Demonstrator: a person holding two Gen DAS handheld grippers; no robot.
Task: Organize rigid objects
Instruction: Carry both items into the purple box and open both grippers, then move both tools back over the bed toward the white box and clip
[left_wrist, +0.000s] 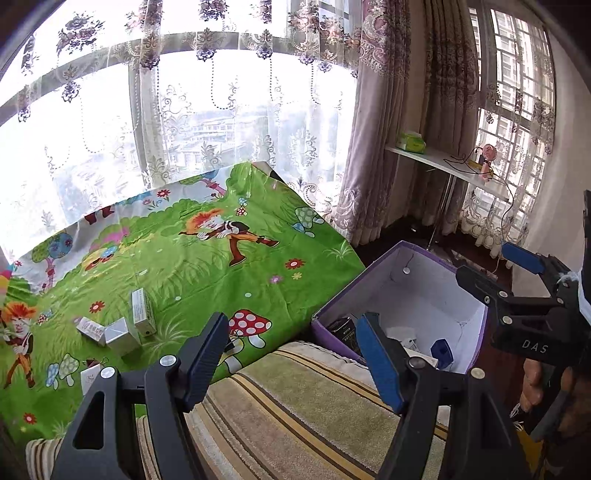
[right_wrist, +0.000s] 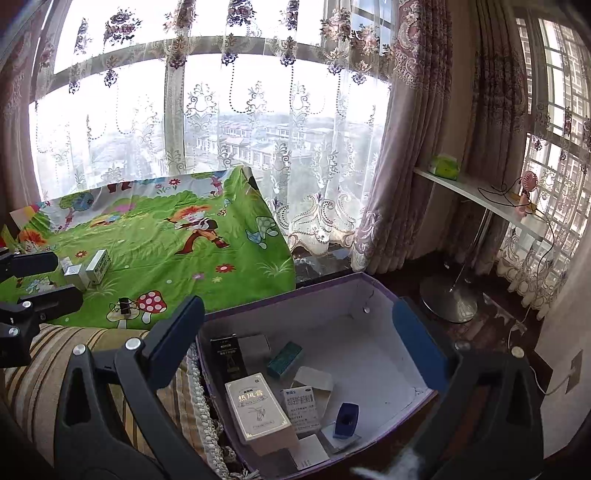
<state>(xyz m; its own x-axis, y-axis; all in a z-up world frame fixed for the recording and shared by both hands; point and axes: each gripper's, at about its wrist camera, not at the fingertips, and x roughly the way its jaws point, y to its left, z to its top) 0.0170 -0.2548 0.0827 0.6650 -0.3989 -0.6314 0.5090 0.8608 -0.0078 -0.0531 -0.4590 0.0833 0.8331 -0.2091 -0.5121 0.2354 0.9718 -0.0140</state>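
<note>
Both grippers hang with jaws apart and empty, the right gripper (right_wrist: 295, 332) above the purple box (right_wrist: 373, 284) at lower centre. Small cartons (left_wrist: 125, 325) wait lower left on the green cloth (left_wrist: 207, 266); the left gripper (left_wrist: 291, 350) would do best to take one squarely across its narrow faces.

My left gripper (left_wrist: 291, 354) is hovering with its jaws parted and nothing between them, over a striped towel (left_wrist: 295, 402). Beyond my left finger (left_wrist: 207, 354), three small silver cartons (left_wrist: 118, 328) are sitting clustered on the green cartoon cloth (left_wrist: 207, 266). Just past my right finger (left_wrist: 380, 362), the purple box (left_wrist: 436, 291) is holding small packages. My right gripper (left_wrist: 491, 273) is reaching in, spread wide, above that box.
</note>
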